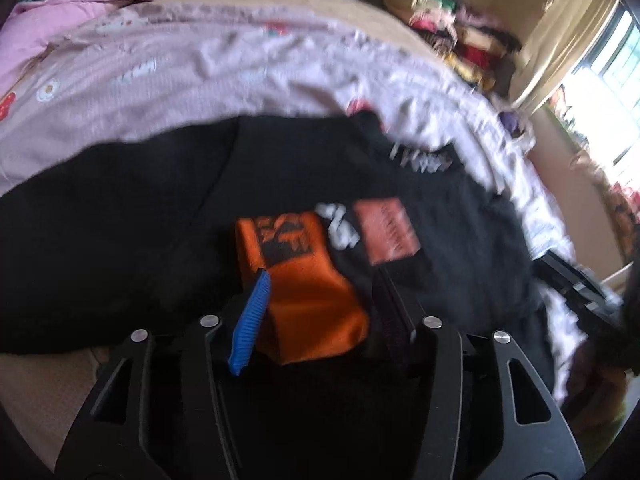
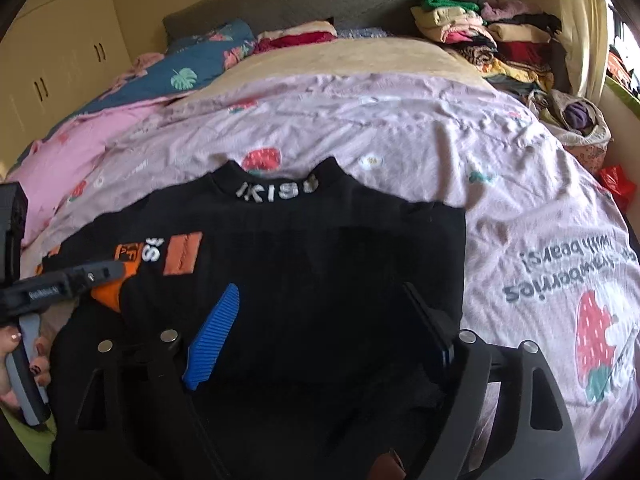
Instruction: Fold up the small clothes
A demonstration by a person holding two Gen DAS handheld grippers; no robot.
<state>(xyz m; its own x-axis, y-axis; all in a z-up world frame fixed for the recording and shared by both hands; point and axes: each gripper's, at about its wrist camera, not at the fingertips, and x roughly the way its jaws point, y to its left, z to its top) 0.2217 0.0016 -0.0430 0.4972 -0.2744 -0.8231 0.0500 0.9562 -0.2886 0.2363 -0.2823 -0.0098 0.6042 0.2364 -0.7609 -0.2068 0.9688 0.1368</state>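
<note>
A black sweater [image 2: 320, 248] lies flat on the bed, its collar [image 2: 276, 192] with white letters at the far side. A sleeve with an orange cuff [image 1: 312, 304] and an orange patch [image 1: 386, 230] is folded across its body [image 1: 120, 220]. My left gripper [image 1: 320, 280] is open, with the orange cuff lying loose between its fingers; the blue pad [image 1: 250, 320] is at the cuff's left edge. From the right wrist view, a hand [image 2: 16, 344] holds that gripper [image 2: 80, 276] at the sweater's left. My right gripper [image 2: 320, 290] is open wide over the sweater's near middle, holding nothing.
The sweater rests on a pink strawberry-print bedspread [image 2: 400, 128]. Stacks of folded clothes [image 2: 480, 36] fill the far right corner of the bed, and pillows [image 2: 200, 64] lie by the headboard. A wardrobe [image 2: 60, 60] stands at the left. A red bag [image 2: 616, 184] lies off the bed's right side.
</note>
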